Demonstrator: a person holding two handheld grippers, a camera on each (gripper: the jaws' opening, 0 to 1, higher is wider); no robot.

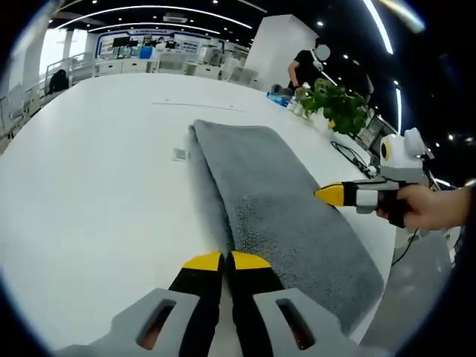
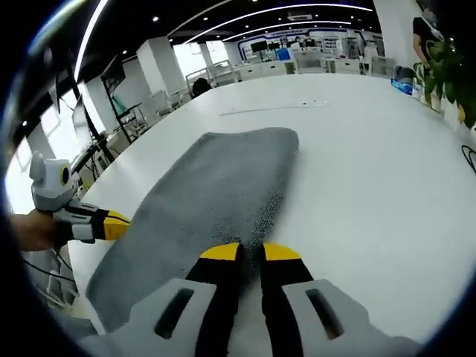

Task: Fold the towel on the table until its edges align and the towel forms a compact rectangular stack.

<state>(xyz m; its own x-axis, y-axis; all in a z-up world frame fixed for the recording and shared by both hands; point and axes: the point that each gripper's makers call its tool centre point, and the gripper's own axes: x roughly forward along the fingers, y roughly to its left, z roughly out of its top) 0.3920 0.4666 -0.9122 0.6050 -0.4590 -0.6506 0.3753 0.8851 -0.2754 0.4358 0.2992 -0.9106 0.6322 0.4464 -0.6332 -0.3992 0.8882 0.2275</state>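
Left gripper view: grey towel [image 1: 286, 212], folded into a long strip, lying on the white counter [image 1: 97, 186] along its near edge. Left tongs [image 1: 226, 261] pressed together at the strip's long fold; right tongs [image 2: 250, 253] likewise at the opposite side, likely pinching edges for another fold. Counter beyond: wide bare room.

A large open-plan office or showroom hall: a dark ceiling crossed by long curved light strips [image 1: 149, 11], white pillars [image 2: 160, 63], rows of desks and chairs [image 2: 320, 63] at the far end, and a potted plant [image 1: 342, 104] on the broad white counter [image 1: 89, 186].
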